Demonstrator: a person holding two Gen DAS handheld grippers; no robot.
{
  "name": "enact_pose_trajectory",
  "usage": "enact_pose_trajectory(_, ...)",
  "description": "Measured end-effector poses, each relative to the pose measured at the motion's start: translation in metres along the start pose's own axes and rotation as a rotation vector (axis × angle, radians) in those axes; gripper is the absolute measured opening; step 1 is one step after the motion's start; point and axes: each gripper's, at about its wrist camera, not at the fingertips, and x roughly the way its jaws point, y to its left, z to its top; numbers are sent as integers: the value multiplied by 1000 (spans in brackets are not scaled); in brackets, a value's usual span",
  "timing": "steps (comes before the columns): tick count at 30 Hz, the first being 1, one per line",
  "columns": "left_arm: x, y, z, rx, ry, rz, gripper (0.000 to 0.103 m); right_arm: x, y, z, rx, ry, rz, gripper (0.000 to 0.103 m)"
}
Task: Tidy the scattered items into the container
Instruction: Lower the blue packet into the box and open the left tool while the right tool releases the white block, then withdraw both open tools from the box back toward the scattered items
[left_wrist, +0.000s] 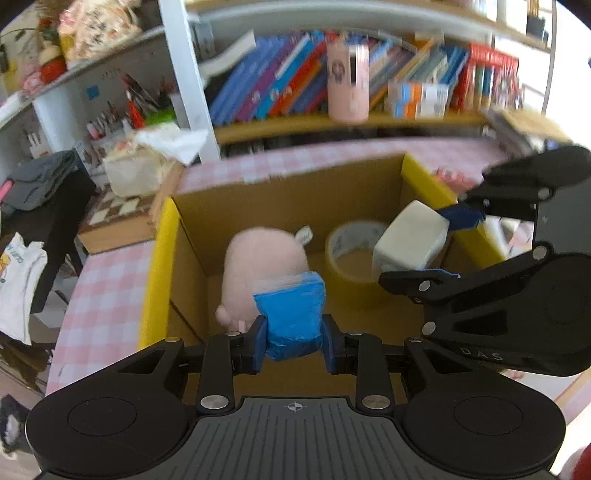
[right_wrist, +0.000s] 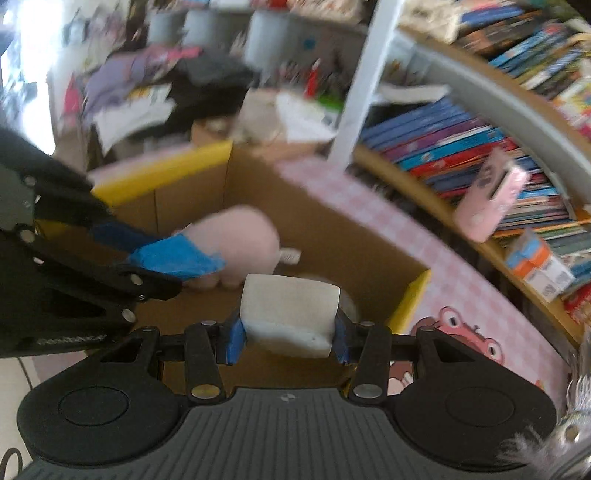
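Left gripper (left_wrist: 294, 341) clamps a soft blue packet (left_wrist: 291, 314); right gripper (right_wrist: 288, 341) grips a white foam block (right_wrist: 290, 314). Both over the open cardboard box (left_wrist: 288, 192), which holds 2 items: pink plush (left_wrist: 264, 266), tape roll (left_wrist: 351, 254). Step: delivery. Next, likely: lower, release inside.

The left gripper (left_wrist: 294, 341) is black plastic with a ribbed grey middle plate that has a small white cross-in-circle mark. Two big round black bumps sit at its sides. Shiny silver screws hold its thin black link arms, and its fingers (left_wrist: 258, 343) wear dark blue pads. The right gripper (right_wrist: 288, 341) looks the same, and faint letters are stamped on its side
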Motion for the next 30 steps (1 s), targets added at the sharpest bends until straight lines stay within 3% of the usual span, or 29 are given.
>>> enact_pose_trajectory(13,28,1,3,9,83,10,30,27,-8,0,-41,58,53,45)
enact_pose_trajectory(16,29,-1,2,7,77,44,34,29,-7,-1,-51,57,43,46)
enact_pose_trajectory(17,28,-1,2,5,72,69,42,28,-8,-1,-46,54,45,51)
enact_pose_trajectory(20,22,-3,1,7,41,133,61,20,-11,0,-45,20,19,61)
enact_pose_trajectory(30,-39,-12,6,-12,-126,142,70,-43,-23,2,31,-137,-42,69)
